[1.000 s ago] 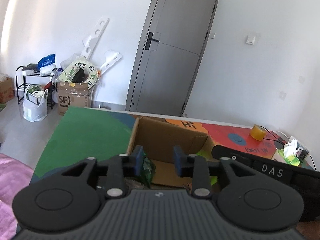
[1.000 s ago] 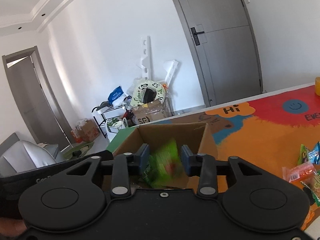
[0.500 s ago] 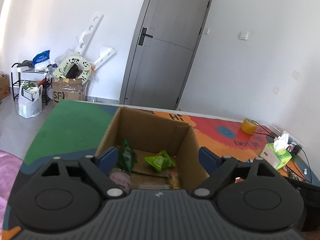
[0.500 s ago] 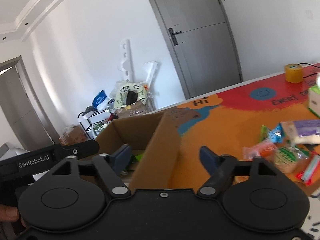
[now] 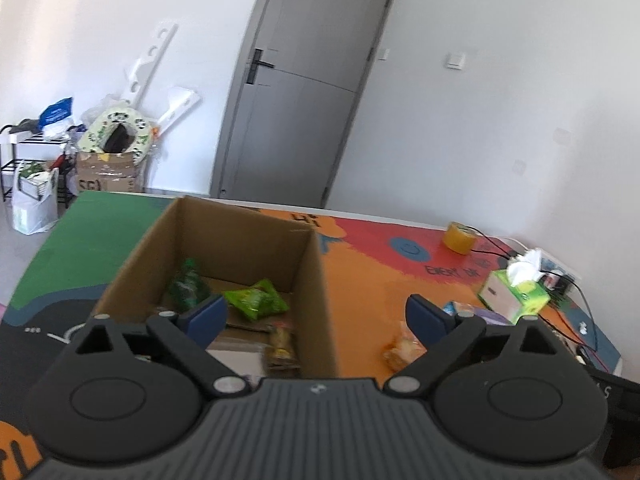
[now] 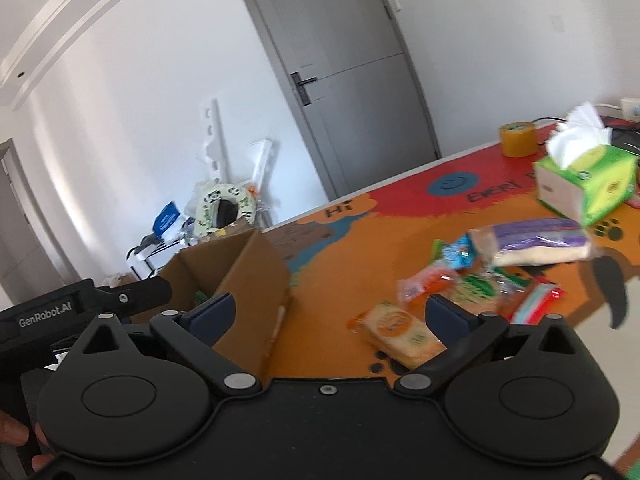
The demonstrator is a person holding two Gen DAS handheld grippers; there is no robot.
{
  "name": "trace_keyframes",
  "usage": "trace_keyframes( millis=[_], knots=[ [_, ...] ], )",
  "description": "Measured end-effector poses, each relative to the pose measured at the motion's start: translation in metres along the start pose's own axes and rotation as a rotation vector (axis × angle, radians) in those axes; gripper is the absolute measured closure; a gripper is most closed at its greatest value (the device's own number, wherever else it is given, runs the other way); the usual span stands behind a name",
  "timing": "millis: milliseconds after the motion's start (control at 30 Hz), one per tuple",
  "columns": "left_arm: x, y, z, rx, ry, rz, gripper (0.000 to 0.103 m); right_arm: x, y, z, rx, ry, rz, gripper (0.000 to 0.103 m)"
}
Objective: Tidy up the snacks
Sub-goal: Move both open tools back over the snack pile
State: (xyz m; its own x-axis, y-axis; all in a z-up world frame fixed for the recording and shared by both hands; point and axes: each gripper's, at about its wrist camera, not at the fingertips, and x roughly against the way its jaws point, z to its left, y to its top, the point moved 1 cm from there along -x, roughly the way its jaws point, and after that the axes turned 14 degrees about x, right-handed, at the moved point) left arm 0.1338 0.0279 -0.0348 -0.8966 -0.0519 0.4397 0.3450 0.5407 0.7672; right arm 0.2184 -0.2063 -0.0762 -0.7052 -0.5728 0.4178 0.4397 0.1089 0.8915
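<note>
Legible writing: "GenRobot.AI" in white on the black body of the left gripper [image 6: 120, 300], seen at the left edge of the right wrist view. The table mat [image 6: 340, 272] read "Hi" near its far edge; the dark lettering further right was cut off behind the green tissue box [image 6: 588, 184]. The brown floor box [image 5: 106, 170] by the far wall carried print too blurred to read.

Left gripper [image 5: 316, 314]: jaws had just been opening and stood wide apart, nothing between them, touching nothing. It hung over the near edge of the cardboard box [image 5: 316, 280]. A light green snack packet [image 5: 256, 300] and a dark green packet [image 5: 186, 280] lay inside the box.

Right gripper [image 6: 332, 314]: jaws likewise just opened, wide apart, empty. It was beside the box's right wall. Loose snacks [image 6: 480, 276] lay scattered on the mat to its right, an orange wafer pack [image 6: 396, 328] nearest.
</note>
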Motion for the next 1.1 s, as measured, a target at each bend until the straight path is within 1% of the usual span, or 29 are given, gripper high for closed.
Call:
trace_keyframes(
  millis=[233, 500, 633, 933, 1100],
  knots=[
    [-0.003, -0.014, -0.022, -0.022, -0.025, 0.013, 0.007, 0.019, -0.008, -0.028, -0.03, -0.048, -0.011, 0.0],
    [-0.011, -0.026, -0.044, -0.036, -0.06, 0.042, 0.007, 0.034, -0.016, -0.05, -0.05, -0.087, -0.018, 0.0],
    [-0.016, -0.03, -0.05, -0.027, -0.082, 0.064, 0.007, 0.036, -0.018, -0.06, -0.067, -0.105, -0.008, 0.0],
    [-0.026, -0.043, -0.068, -0.073, -0.114, 0.083, 0.008, 0.038, -0.028, -0.082, -0.093, -0.123, 0.001, 0.0],
    [-0.036, -0.049, -0.074, -0.077, -0.122, 0.105, 0.009, 0.038, -0.033, -0.095, -0.11, -0.131, 0.006, 0.001]
  ],
)
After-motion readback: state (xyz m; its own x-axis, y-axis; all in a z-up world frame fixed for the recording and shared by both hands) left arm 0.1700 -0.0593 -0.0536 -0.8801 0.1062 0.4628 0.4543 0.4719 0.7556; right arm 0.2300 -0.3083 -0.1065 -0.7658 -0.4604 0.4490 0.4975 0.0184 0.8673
